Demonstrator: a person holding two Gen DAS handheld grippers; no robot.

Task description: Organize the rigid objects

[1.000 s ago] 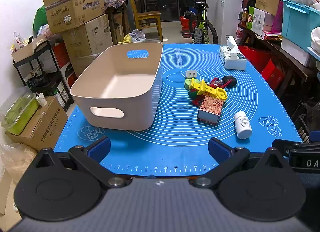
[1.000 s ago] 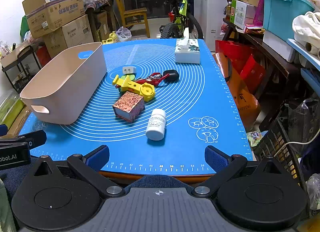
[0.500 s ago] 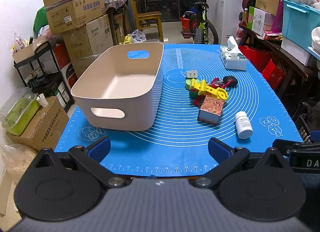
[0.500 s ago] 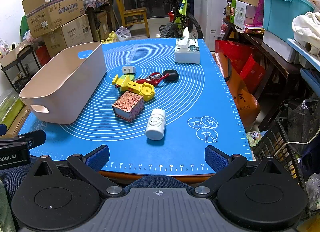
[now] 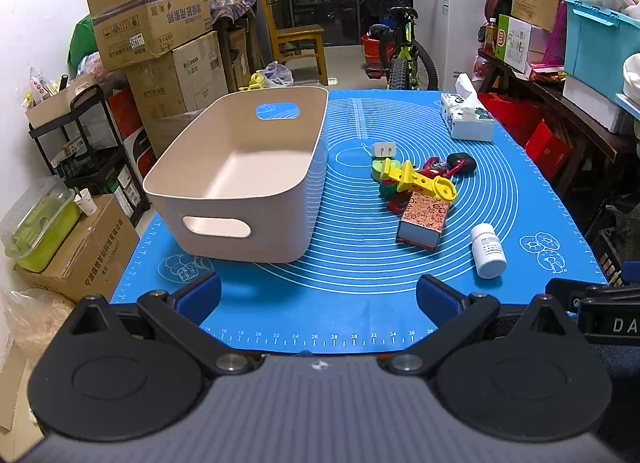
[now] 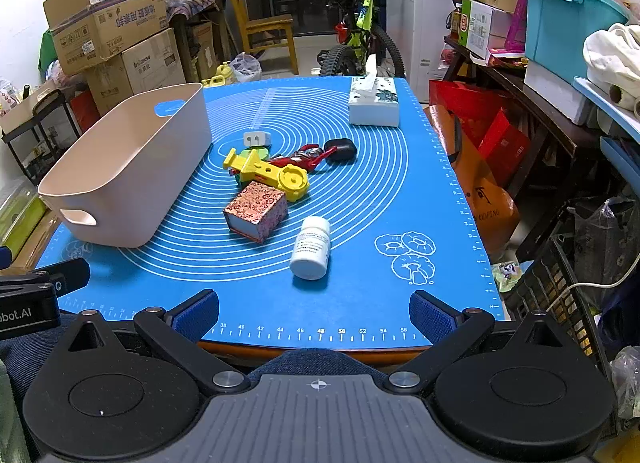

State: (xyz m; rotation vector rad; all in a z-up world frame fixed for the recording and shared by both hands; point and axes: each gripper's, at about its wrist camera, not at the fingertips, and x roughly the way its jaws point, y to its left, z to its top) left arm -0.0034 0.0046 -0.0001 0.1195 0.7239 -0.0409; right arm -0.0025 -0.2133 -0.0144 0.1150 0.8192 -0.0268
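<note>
Loose items on a blue mat, beside a bin.

The patterned box, white bottle, yellow toy, red toy, black case and white plug cluster right of the beige bin. A tissue box sits far right. Left gripper and right gripper hover at the near edge, both spread wide, holding nothing.

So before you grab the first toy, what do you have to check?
1. Beige bin has nothing in it: ok.
2. Left gripper jaws wide apart, holding nothing: ok.
3. Right gripper jaws wide apart, holding nothing: ok.
4. White bottle lies alone on its side, nearest the right gripper: ok.
5. Patterned box apart from the bottle: ok.
6. Yellow toy tangled with the red toy: not ok.
</note>
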